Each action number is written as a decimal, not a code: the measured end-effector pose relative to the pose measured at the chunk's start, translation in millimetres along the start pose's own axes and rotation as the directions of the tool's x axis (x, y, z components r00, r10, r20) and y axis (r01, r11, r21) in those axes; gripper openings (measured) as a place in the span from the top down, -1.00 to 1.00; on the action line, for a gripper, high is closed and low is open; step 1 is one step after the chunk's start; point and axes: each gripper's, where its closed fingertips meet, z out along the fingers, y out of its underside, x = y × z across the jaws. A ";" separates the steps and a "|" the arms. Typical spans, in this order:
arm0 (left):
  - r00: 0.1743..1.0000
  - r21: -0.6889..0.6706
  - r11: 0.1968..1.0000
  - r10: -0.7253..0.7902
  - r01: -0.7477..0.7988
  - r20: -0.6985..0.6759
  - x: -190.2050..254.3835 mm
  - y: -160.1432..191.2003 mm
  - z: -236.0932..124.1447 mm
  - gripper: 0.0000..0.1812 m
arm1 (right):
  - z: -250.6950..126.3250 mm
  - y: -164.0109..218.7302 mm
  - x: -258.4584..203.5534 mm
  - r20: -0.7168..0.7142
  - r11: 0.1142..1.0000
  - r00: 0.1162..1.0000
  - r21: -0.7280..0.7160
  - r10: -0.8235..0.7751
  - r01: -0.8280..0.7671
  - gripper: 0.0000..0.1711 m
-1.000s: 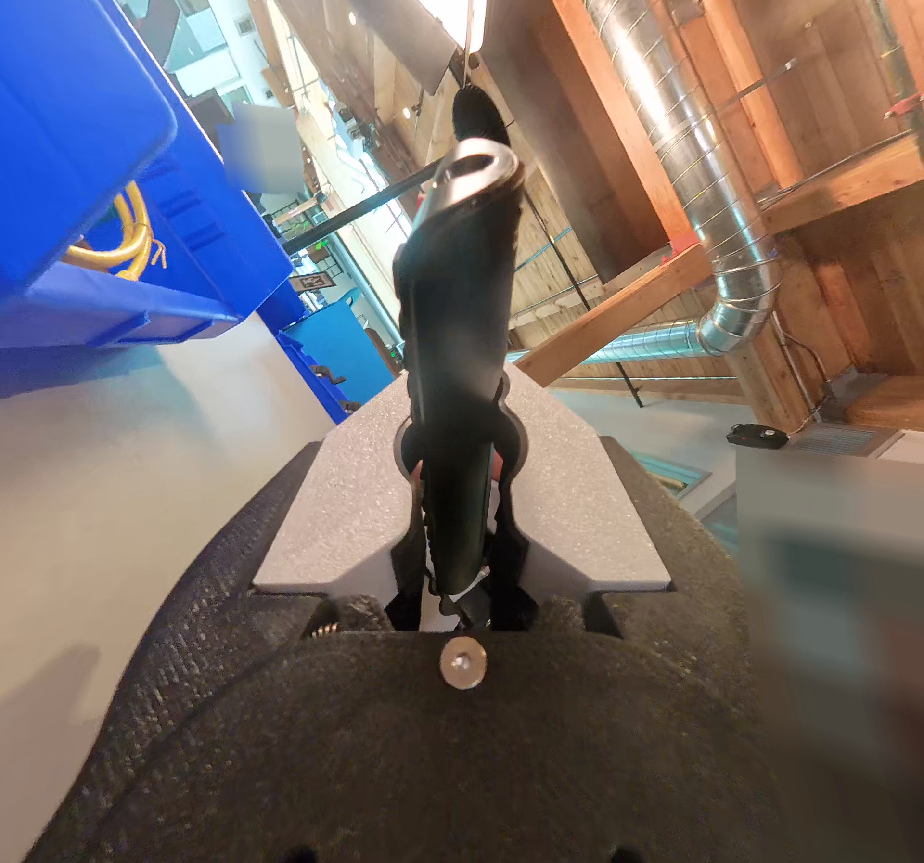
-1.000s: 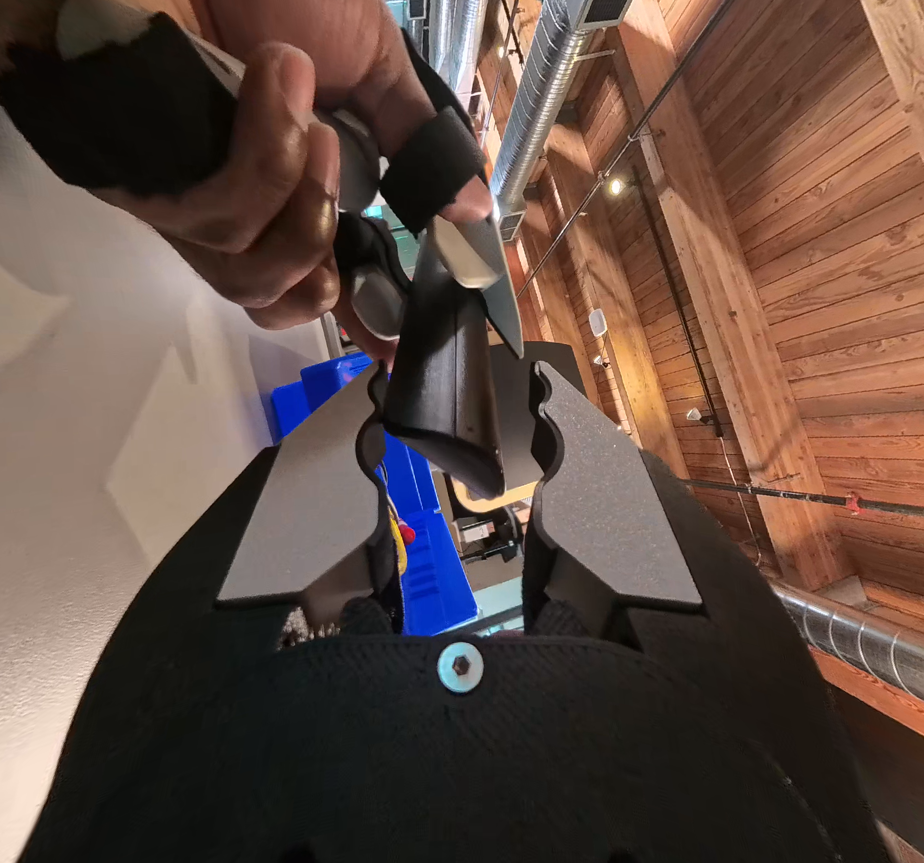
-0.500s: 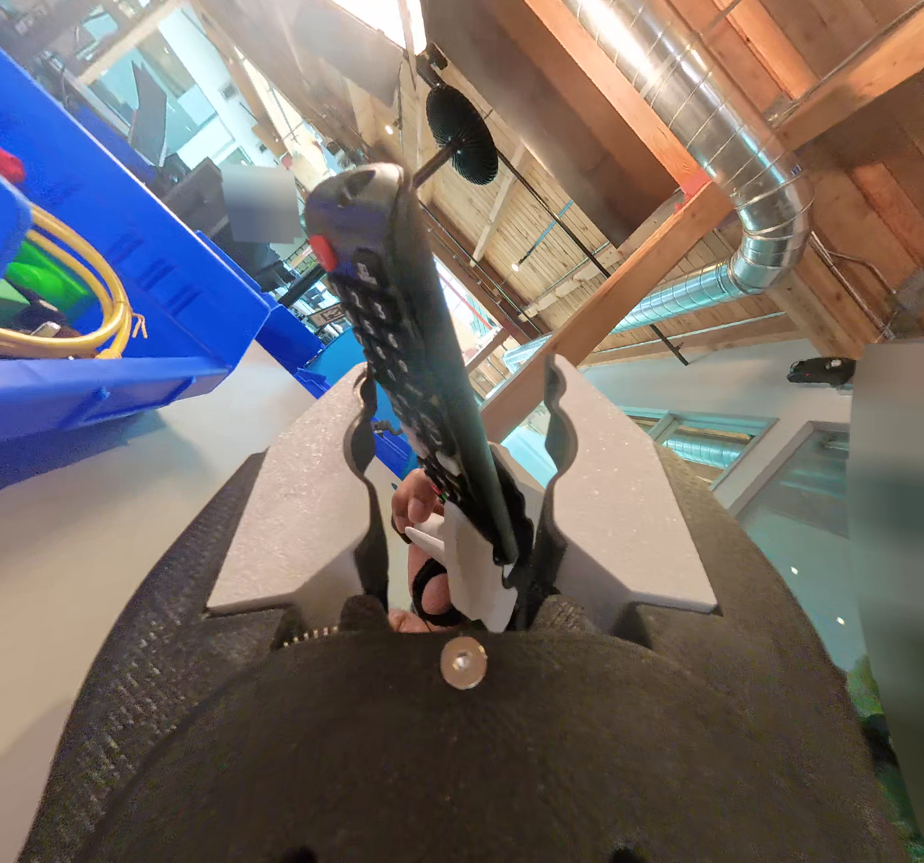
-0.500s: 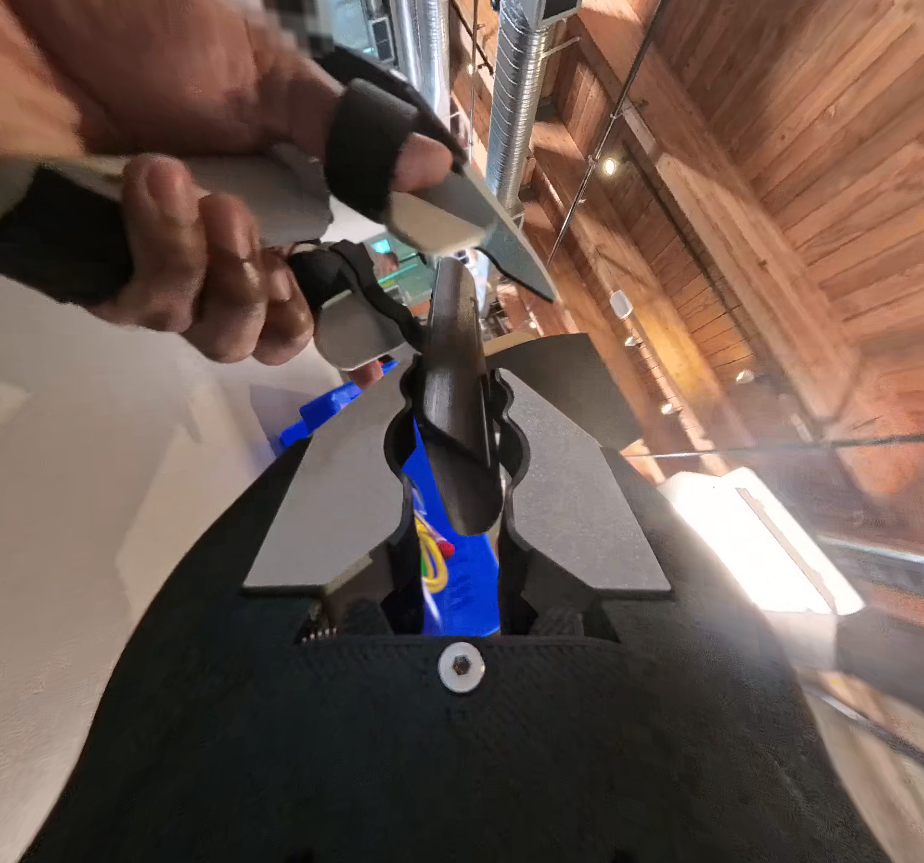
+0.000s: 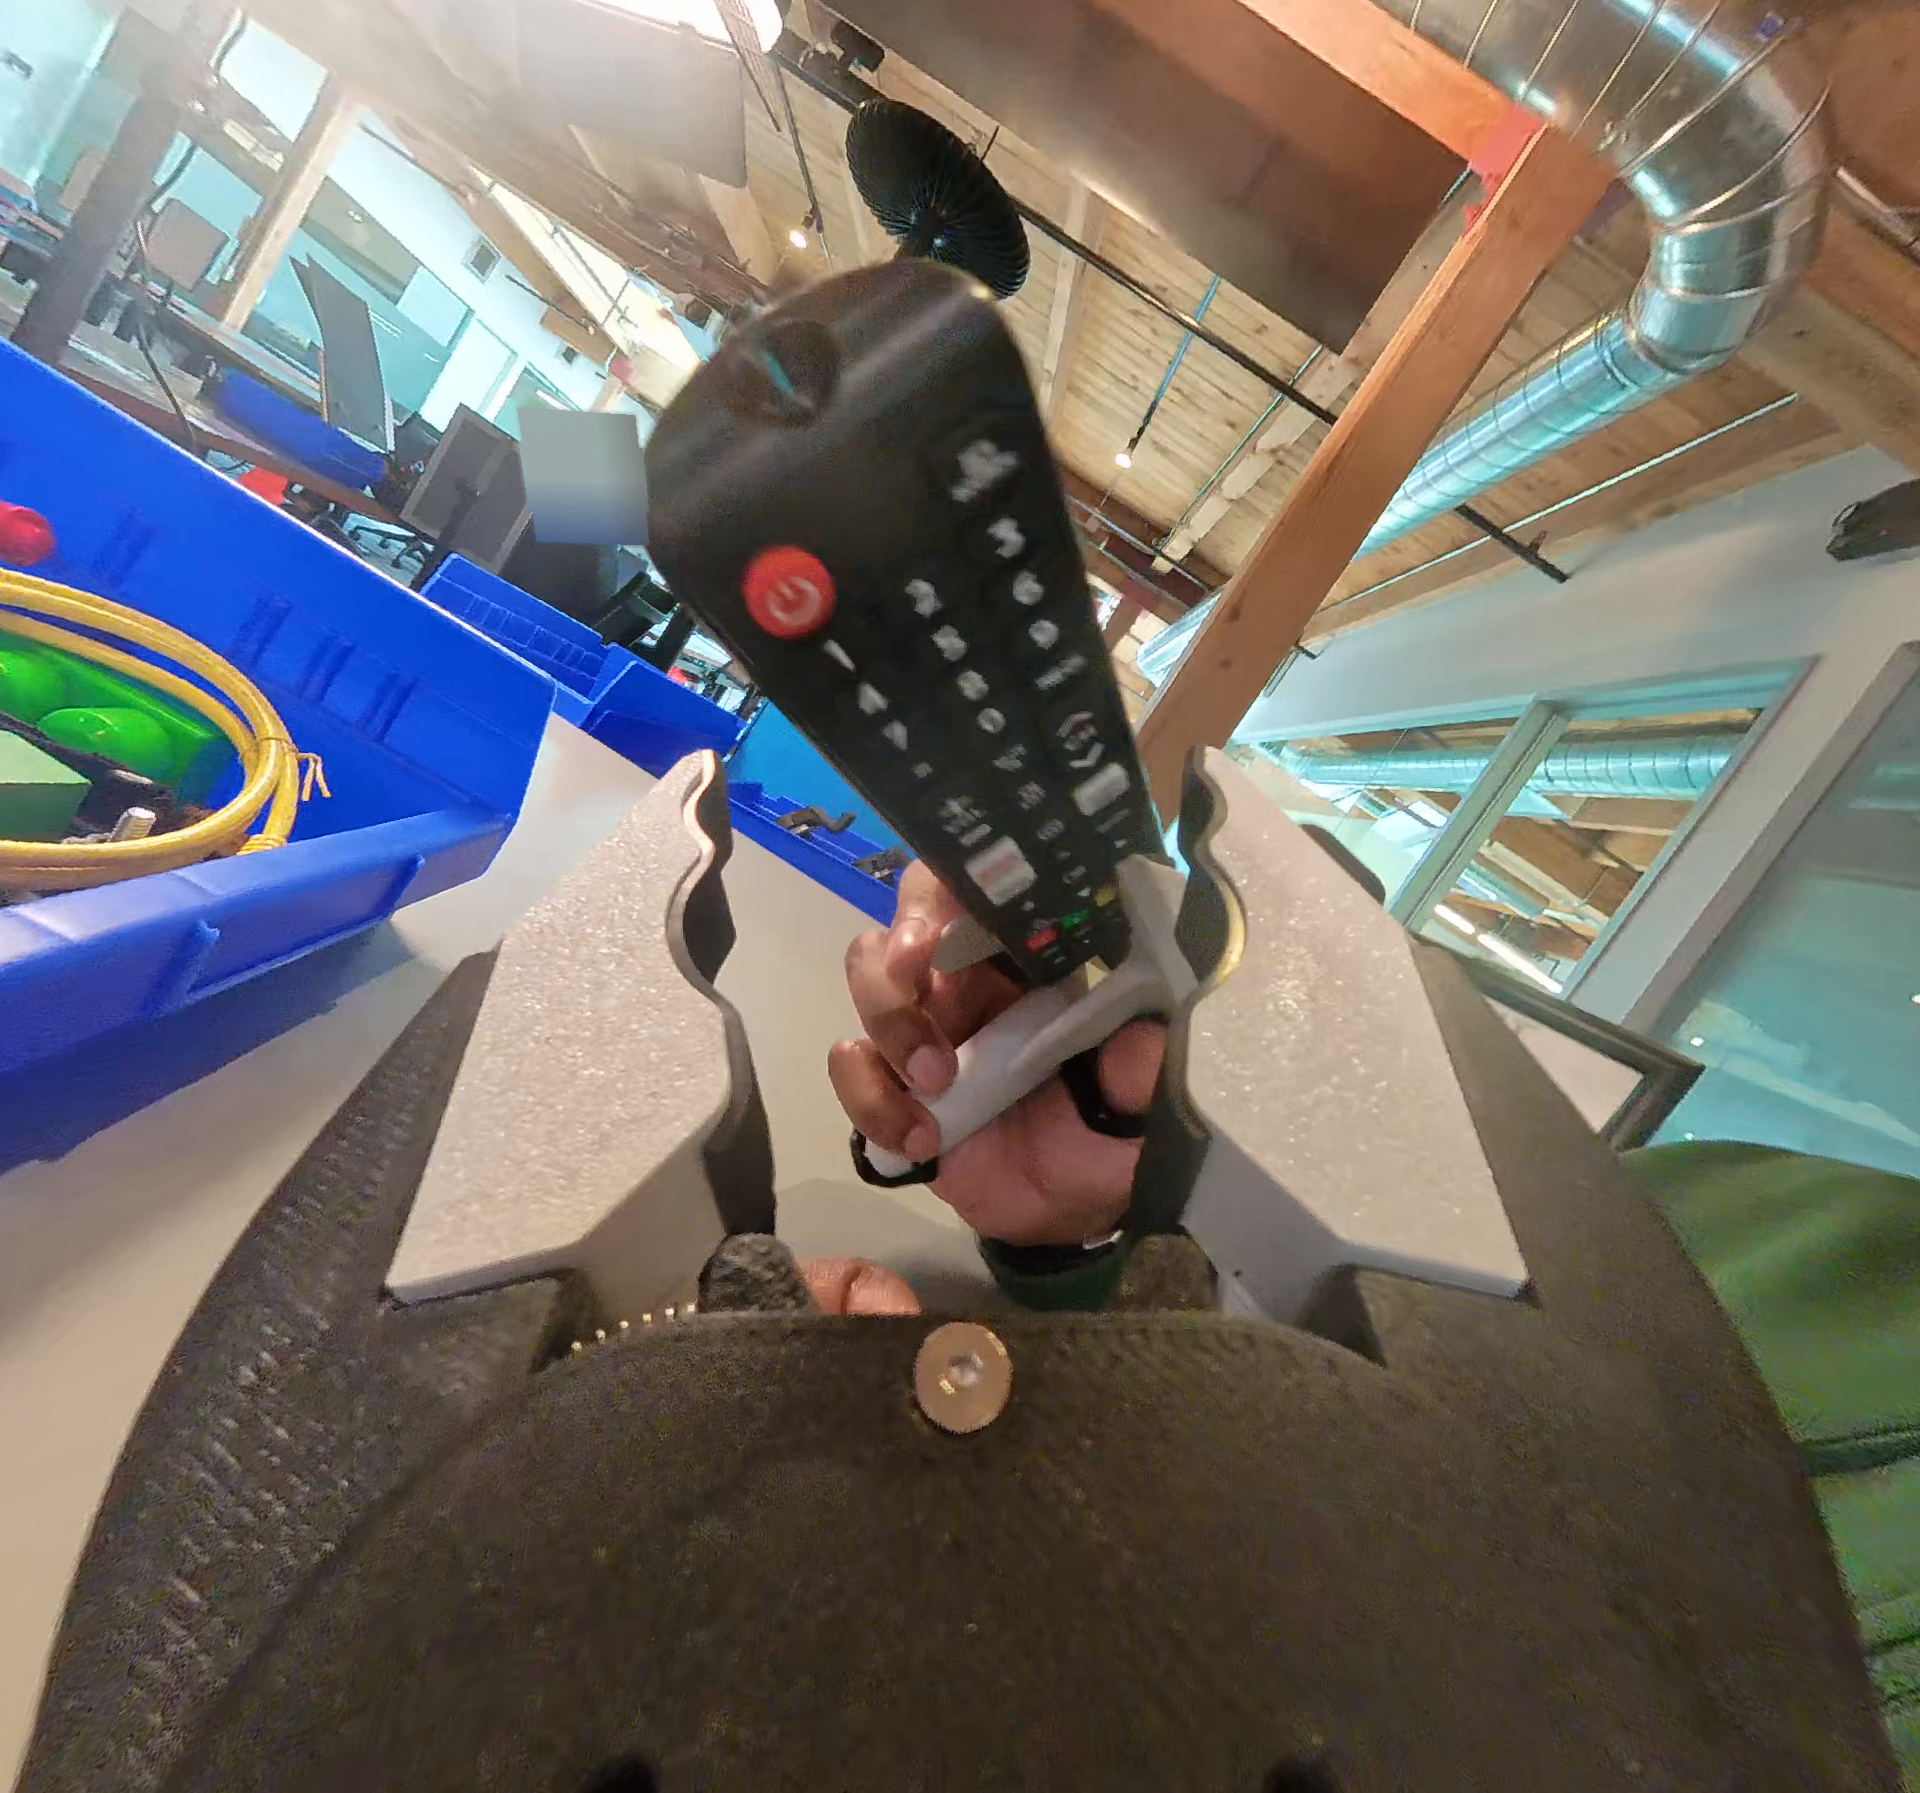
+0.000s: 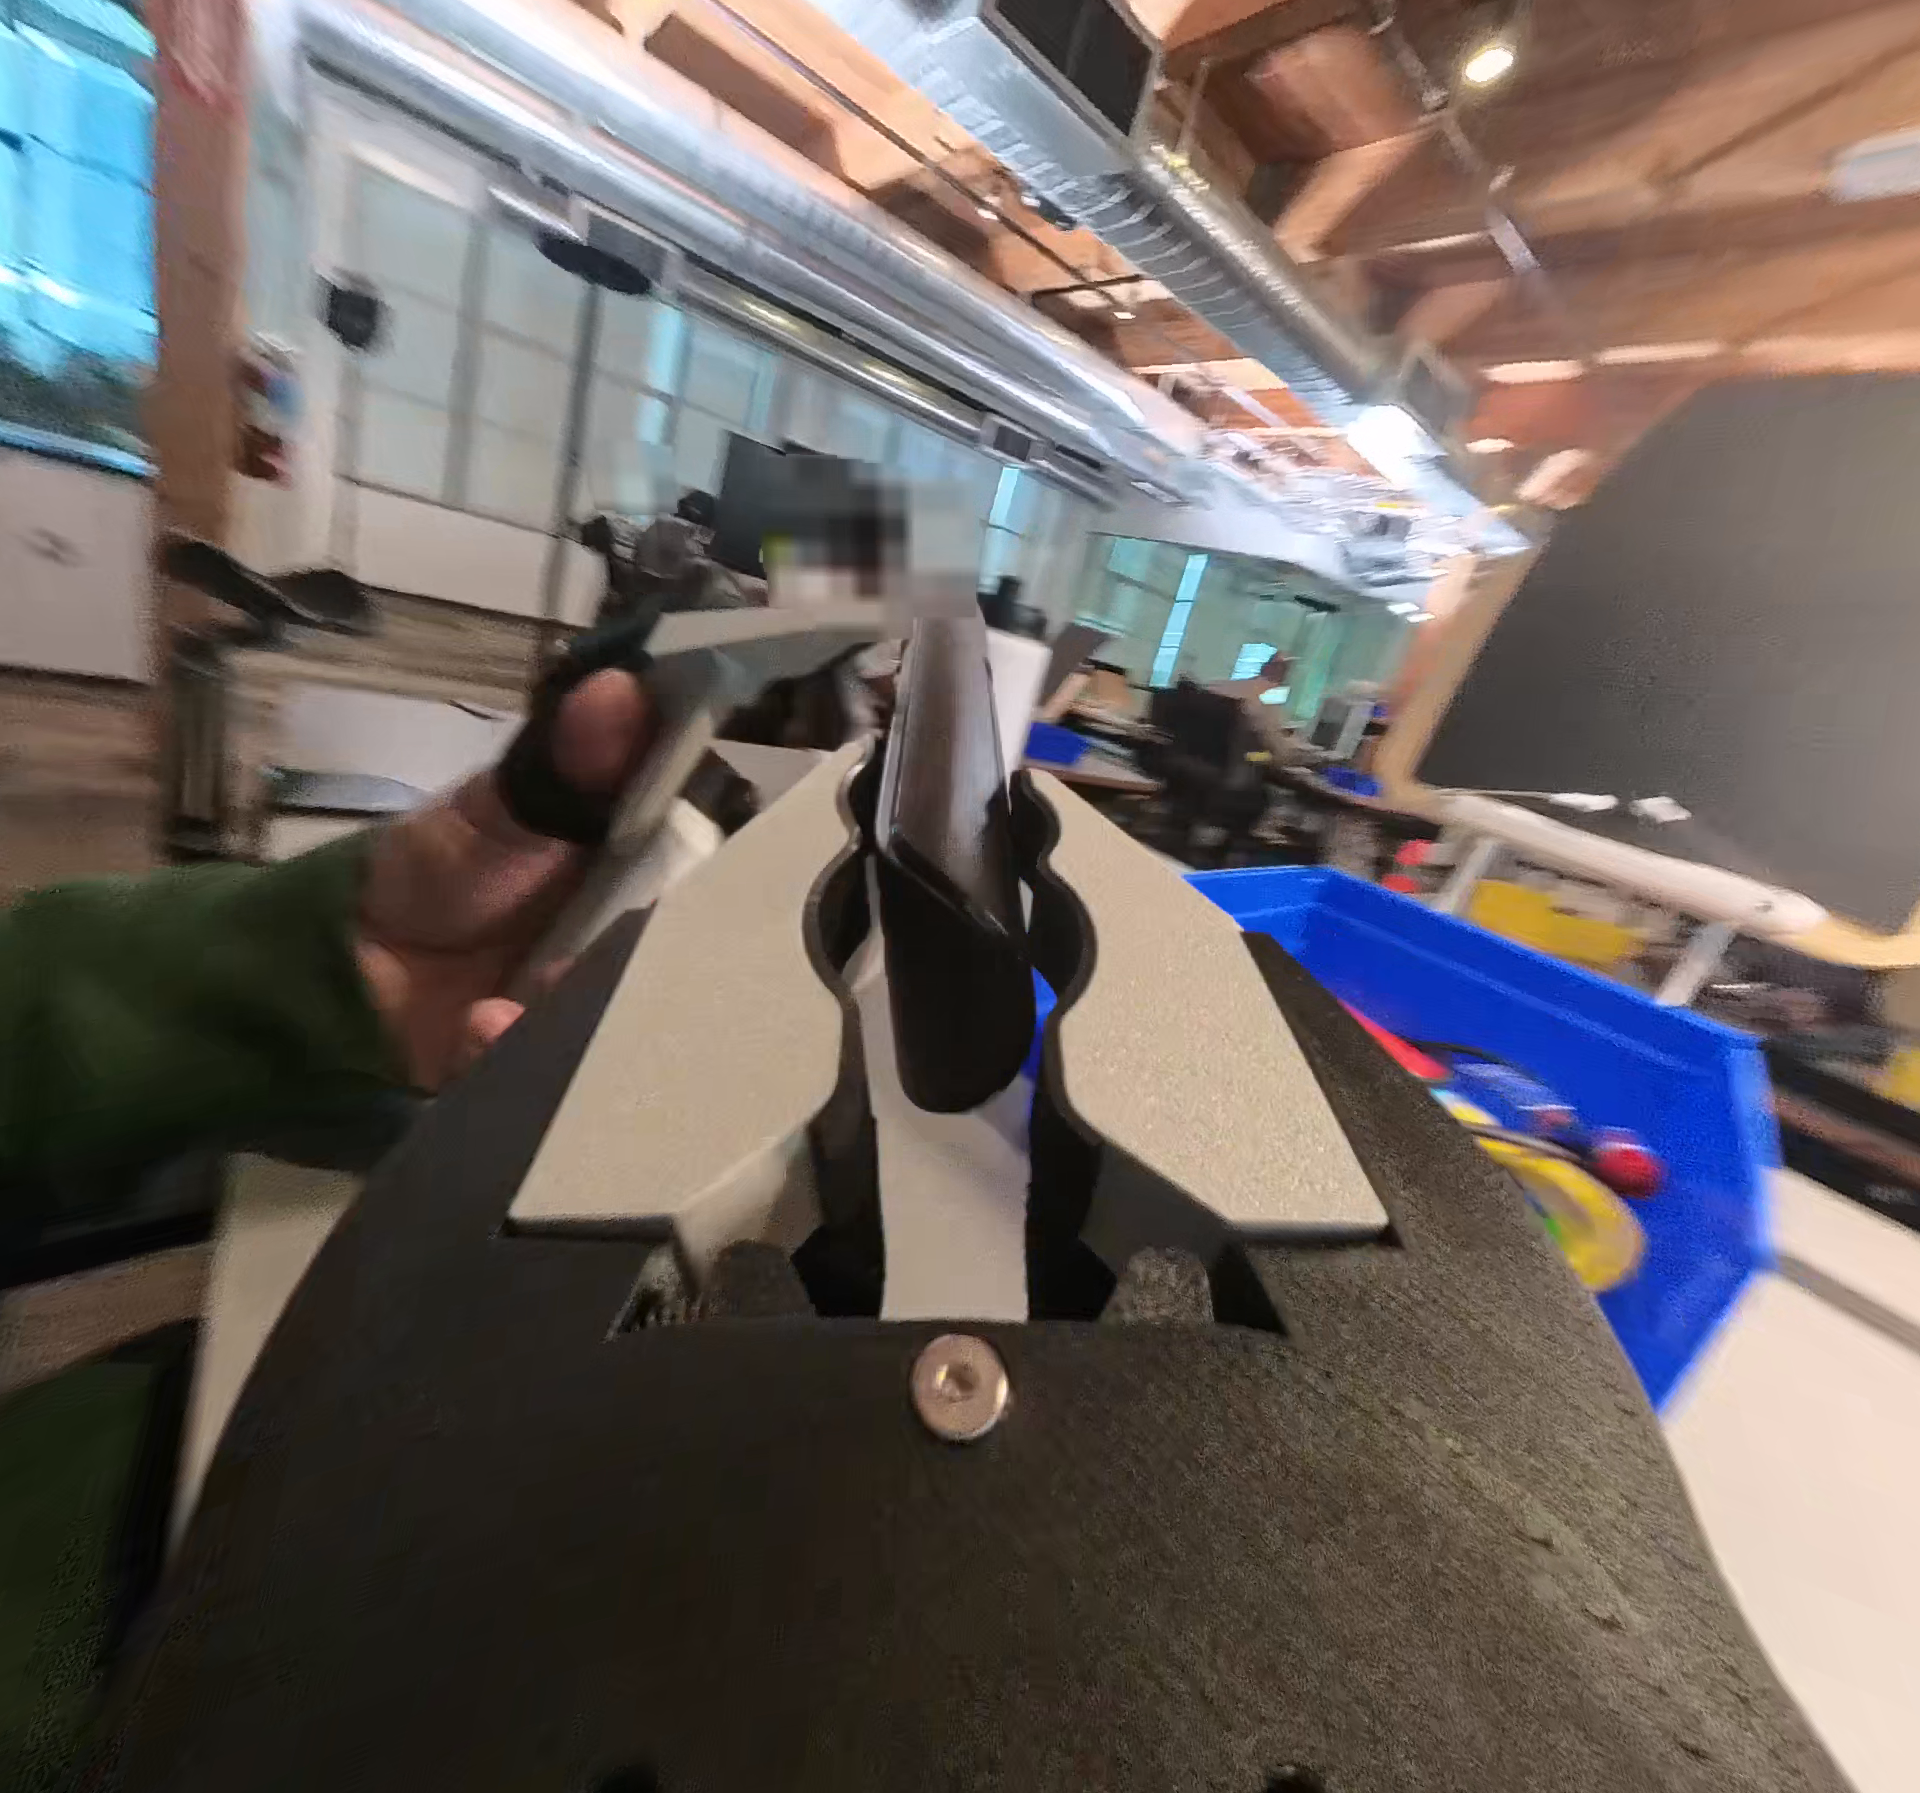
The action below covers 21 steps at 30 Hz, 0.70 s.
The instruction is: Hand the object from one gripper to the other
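**Remote control sitting in right gripper's clamp**

The black remote control (image 5: 914,642), red power button facing the left wrist camera, is standing tilted above the grey counter (image 5: 156,1255). The right gripper (image 6: 940,896) is squeezing its lower end between closed fingers. The left gripper (image 5: 951,870) is gaping wide, gripping nothing. A blue bin (image 5: 343,663) is holding coiled yellow cable (image 5: 223,704) alongside.

Left hand-held gripper (image 5: 956,870) open, remote (image 5: 914,642) seemingly clamped beyond, blue bin (image 5: 312,808)
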 end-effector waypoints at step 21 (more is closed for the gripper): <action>0.652 -0.071 0.701 0.692 -0.710 0.310 1.5 -26.9 -15.2 0.74 | 0.6 24.4 38.8 -0.218 0.994 0.976 -0.114 -0.023 -0.002 0.55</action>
